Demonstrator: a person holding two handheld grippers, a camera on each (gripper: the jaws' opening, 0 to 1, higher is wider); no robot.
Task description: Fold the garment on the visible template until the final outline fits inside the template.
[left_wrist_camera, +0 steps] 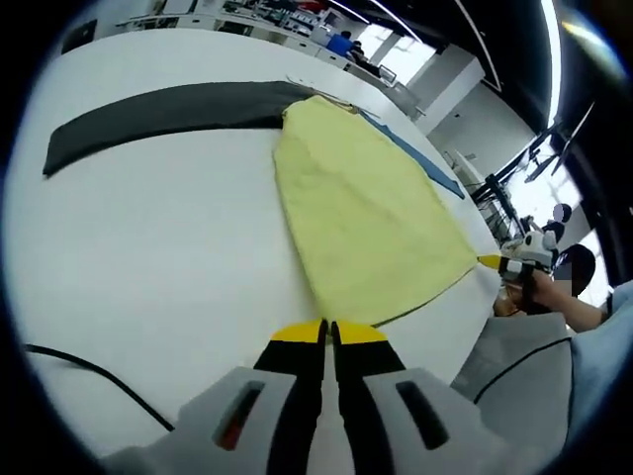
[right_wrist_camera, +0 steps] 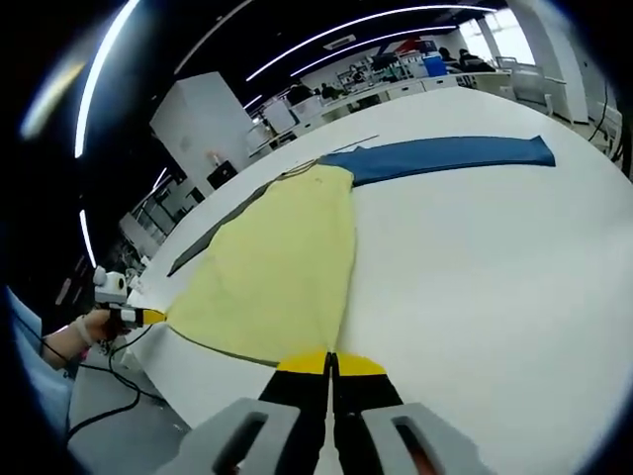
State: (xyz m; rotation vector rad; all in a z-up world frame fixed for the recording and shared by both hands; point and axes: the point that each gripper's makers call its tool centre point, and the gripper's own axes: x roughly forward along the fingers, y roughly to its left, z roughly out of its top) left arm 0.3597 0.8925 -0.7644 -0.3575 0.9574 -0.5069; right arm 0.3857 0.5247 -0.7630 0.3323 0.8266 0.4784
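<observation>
Both grippers' yellow-tipped jaws are pressed together: left gripper (left_wrist_camera: 326, 332) at its view's bottom centre over the garment's near hem, right gripper (right_wrist_camera: 329, 364) likewise. Yellow garment (left_wrist_camera: 361, 213) lies flat mid-frame on the white table (left_wrist_camera: 158, 237); it looks light, soft and floppy, best pinched at hem corners. Whether cloth sits between the jaws, I cannot tell. Dark strip (left_wrist_camera: 158, 114) and blue strip (right_wrist_camera: 445, 153) run partly beneath it.

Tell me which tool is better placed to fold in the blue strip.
Right, probably. The blue strip lies on the right tool's side of the yellow garment, open ahead of it. The left tool sits at the opposite corner, across the garment.
</observation>
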